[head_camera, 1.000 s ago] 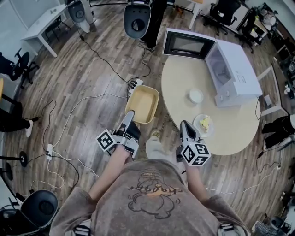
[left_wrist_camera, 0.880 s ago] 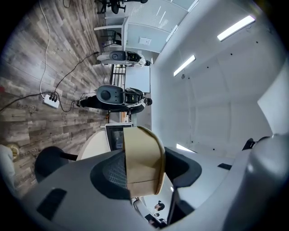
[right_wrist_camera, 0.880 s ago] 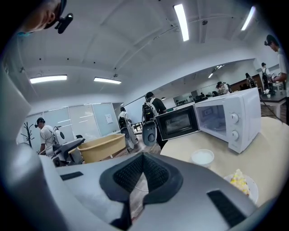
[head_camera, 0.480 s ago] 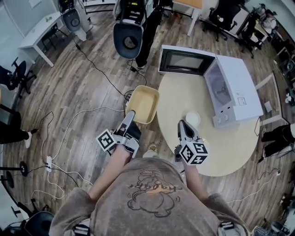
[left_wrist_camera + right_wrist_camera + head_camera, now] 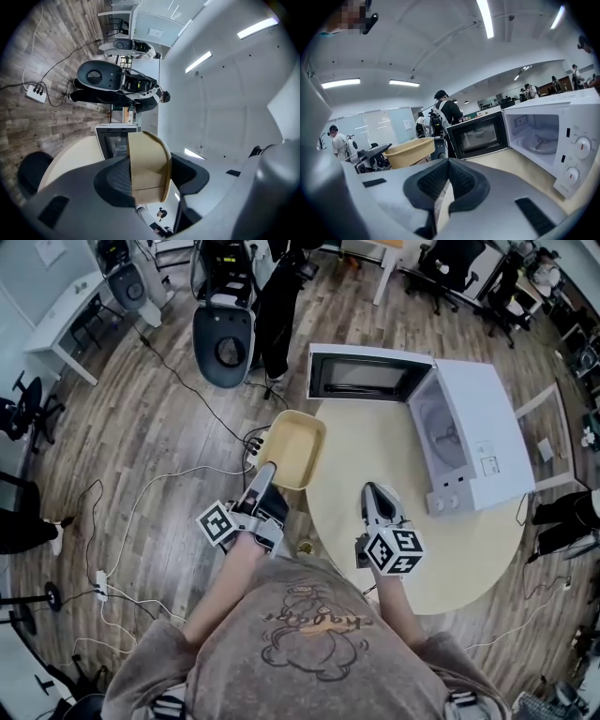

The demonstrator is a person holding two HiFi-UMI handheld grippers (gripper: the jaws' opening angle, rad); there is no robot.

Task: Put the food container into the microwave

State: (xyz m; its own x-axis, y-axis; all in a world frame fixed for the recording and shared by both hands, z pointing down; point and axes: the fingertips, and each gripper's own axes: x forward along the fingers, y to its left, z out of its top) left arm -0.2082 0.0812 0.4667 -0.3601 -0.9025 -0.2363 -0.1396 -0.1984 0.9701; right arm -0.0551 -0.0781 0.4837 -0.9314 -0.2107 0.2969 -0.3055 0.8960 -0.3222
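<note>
The tan food container [image 5: 292,448] hangs out in front of me, level with the left edge of the round table [image 5: 356,451]. My left gripper [image 5: 266,471] is shut on its near rim. In the left gripper view the container [image 5: 147,164] is clamped between both pads [image 5: 112,180]. The white microwave [image 5: 473,437] stands at the table's far right with its door [image 5: 361,377] swung wide open and its cavity [image 5: 536,133] empty. My right gripper [image 5: 373,493] is over the table's near part, shut with nothing in it. Its pads [image 5: 436,180] meet.
A black office chair [image 5: 223,345] and a person in dark clothes [image 5: 277,296] are beyond the table. Cables and a power strip [image 5: 253,439] lie on the wooden floor at left. More chairs and desks stand along the room's far edges. People stand in the background [image 5: 447,112].
I have moved forward with both grippers. The table and microwave are closer, and the small bowl and plate on the table have passed out of sight under my right gripper. The grip is unchanged.
</note>
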